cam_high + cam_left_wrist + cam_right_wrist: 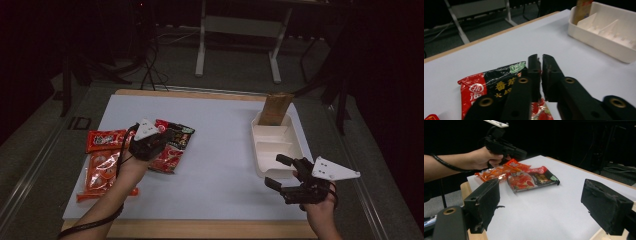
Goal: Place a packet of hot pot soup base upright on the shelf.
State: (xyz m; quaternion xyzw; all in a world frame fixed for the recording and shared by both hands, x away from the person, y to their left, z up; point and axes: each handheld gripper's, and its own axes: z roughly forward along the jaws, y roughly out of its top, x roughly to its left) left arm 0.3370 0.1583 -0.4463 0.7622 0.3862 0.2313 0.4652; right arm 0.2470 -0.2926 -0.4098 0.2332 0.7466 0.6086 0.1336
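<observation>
My left claw (pixel 159 134), jaws nearly shut on nothing, hovers over the red-and-black snack packet (pixel 172 145); my right claw (pixel 281 172) waits wide open beside the white tray (pixel 260 150).

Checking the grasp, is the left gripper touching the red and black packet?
Cannot tell: in the left gripper view the left gripper hangs shut over the packet, contact unclear.

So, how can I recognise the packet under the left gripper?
On the white mat, look at the pile of snack packets on its left side. The red and black packet lies nearest the centre, under the left gripper; its neighbours are orange.
</observation>
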